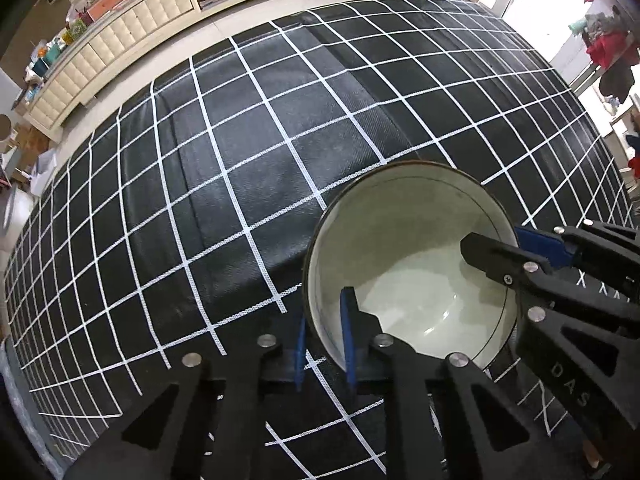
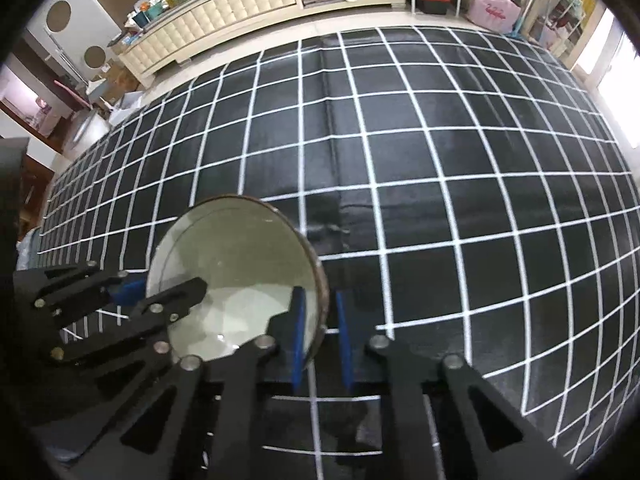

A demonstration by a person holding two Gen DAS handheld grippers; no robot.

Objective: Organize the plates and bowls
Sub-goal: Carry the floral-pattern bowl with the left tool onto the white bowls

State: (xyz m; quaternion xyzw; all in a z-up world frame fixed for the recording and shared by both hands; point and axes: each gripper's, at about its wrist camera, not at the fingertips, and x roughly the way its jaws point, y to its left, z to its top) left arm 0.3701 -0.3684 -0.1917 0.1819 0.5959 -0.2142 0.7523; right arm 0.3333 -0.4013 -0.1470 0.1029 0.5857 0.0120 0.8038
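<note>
A pale bowl with a dark rim [image 1: 408,264] sits over the black gridded tablecloth [image 1: 240,160]. My left gripper [image 1: 325,340] is shut on the bowl's near-left rim, one blue pad inside and one outside. My right gripper [image 1: 516,244] is shut on the bowl's right rim. In the right wrist view the same bowl [image 2: 236,264] is at lower left, my right gripper [image 2: 322,340] clamps its right rim, and my left gripper [image 2: 160,292] holds its left rim. I cannot tell whether the bowl rests on the cloth or is lifted.
The gridded cloth [image 2: 440,200] spreads far ahead and to both sides. Beyond its far edge stand a cream cabinet [image 1: 120,40] with clutter on top and shelves with bags [image 2: 496,8]. No other plates or bowls are in view.
</note>
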